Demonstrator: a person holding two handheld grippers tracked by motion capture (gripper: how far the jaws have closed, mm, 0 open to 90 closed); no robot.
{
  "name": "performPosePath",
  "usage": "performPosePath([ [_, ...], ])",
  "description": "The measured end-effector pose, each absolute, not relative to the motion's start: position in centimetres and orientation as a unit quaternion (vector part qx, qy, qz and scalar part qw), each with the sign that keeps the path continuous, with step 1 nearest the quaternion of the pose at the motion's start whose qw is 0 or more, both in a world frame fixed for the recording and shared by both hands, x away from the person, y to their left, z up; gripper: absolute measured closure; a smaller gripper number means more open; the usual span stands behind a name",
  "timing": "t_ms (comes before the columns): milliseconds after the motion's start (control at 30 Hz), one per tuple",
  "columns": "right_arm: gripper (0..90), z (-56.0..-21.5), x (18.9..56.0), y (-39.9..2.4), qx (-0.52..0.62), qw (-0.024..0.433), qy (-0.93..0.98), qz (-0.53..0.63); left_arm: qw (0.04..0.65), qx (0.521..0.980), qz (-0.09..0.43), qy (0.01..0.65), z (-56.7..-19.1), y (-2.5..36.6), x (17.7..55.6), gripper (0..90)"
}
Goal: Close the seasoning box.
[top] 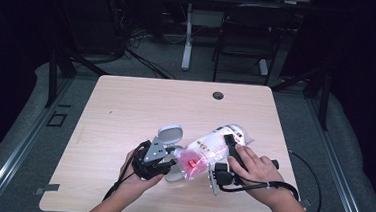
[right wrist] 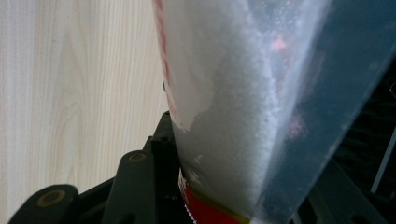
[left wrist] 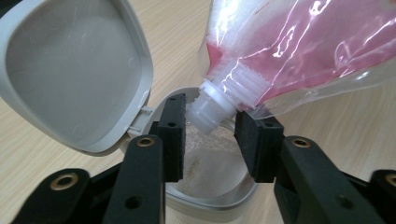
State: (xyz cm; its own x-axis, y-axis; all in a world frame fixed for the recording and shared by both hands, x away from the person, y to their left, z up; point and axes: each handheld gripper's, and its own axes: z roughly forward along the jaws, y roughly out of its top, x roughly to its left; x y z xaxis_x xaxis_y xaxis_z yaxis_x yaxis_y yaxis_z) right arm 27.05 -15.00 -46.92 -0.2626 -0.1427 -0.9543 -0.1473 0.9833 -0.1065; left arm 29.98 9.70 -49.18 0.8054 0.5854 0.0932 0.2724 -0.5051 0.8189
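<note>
Black jaws of left gripper [left wrist: 210,135] flank the pouch spout [left wrist: 210,109], not pressing; right gripper [right wrist: 210,196] clamps refill pouch [top: 208,150] tilted over open jar [left wrist: 219,186]. Pouring step; next, tilt further.

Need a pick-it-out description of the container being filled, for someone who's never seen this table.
Start at the light wooden table and go to its near edge, where the two hands meet. Beside the left gripper sits a small grey container with white grains in it. Unlike the clear pink-printed refill bag tipped over it, it is rigid, with a hinged lid standing open.
</note>
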Motion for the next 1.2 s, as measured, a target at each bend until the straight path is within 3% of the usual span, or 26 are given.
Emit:
performPosePath([
  [667, 57.5, -46.6, 26.94, -14.78, -0.088, 0.599, 0.796, 0.005, 0.439, 0.842, 0.165, 0.267, -49.59, 9.99, 30.26, 65.7],
  [1200, 58.1, -46.05, 26.61, -14.4, -0.103, 0.597, 0.795, -0.03, 0.416, 0.848, 0.23, 0.235, -49.31, 9.32, 29.43, 62.0],
])
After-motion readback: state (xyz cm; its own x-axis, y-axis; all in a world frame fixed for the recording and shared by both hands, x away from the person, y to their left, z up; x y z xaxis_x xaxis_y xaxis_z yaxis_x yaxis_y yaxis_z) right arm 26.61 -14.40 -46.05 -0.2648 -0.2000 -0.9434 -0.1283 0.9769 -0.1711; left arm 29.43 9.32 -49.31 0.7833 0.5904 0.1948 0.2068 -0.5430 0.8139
